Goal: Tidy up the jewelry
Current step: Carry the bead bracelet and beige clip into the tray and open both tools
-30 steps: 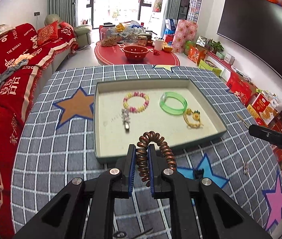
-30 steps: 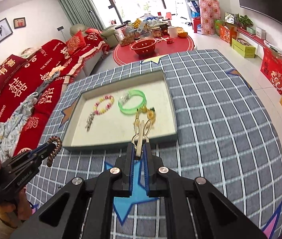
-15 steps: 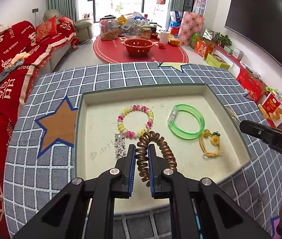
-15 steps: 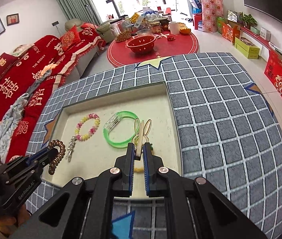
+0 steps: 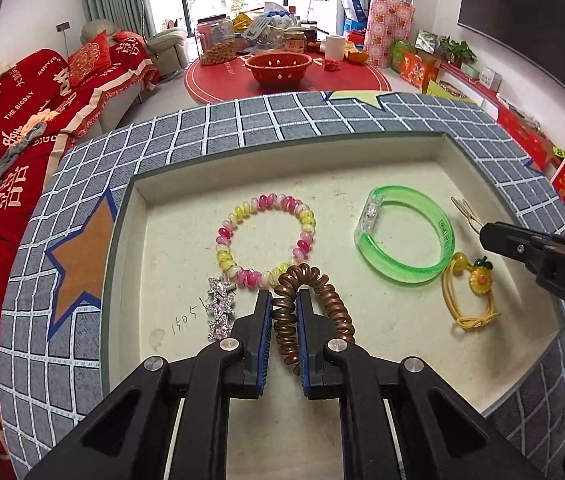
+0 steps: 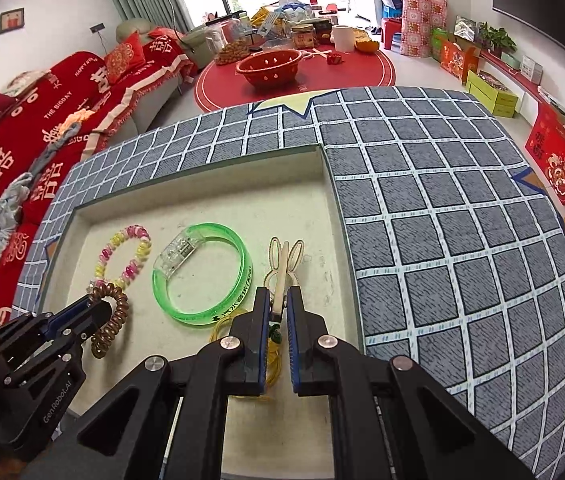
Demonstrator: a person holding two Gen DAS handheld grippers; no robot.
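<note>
The left gripper [image 5: 284, 304] is clenched on a brown spiral coil hair tie [image 5: 314, 300], held over the near part of the shallow cream-lined tray [image 5: 282, 152]. The right gripper [image 6: 278, 300] grips a pale rabbit-shaped hair clip [image 6: 284, 264] at the tray's right side, beside the green translucent plastic bangle [image 6: 202, 272]. The tray rests on a grey checked cloth [image 6: 442, 220]; beyond it lies a red round rug [image 6: 362, 72].
</note>
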